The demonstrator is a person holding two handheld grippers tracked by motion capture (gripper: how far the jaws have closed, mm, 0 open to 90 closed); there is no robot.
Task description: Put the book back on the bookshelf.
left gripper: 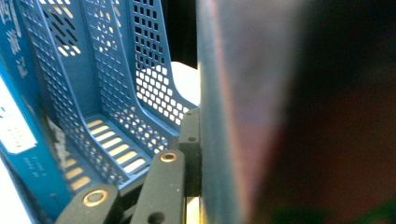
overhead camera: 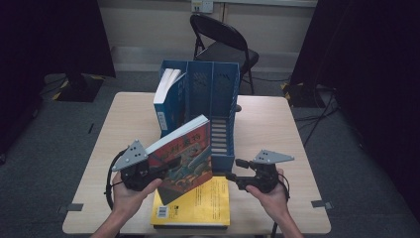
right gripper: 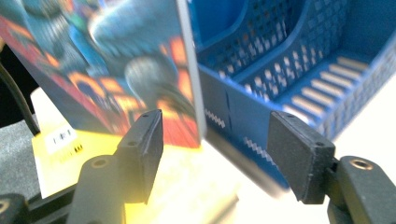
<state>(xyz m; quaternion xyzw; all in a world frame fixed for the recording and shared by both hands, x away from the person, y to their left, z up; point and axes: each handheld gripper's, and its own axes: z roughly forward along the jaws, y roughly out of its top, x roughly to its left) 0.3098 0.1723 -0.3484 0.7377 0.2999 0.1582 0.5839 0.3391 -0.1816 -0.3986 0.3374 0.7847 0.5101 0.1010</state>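
Left tool (overhead camera: 151, 171) pinching the colourful book (overhead camera: 184, 159) by its left edge, holding it upright and tilted, centre of the high view, just above the yellow book (overhead camera: 200, 206) lying flat on the counter (overhead camera: 267, 129). Right tool (overhead camera: 234, 170) spread, nothing between the pads; in the right gripper view its jaws stand apart with the colourful book's edge just beyond them. Blue file rack (overhead camera: 218, 94) right behind the held book, upper centre, with a blue book (overhead camera: 166, 101) standing in its left compartment.
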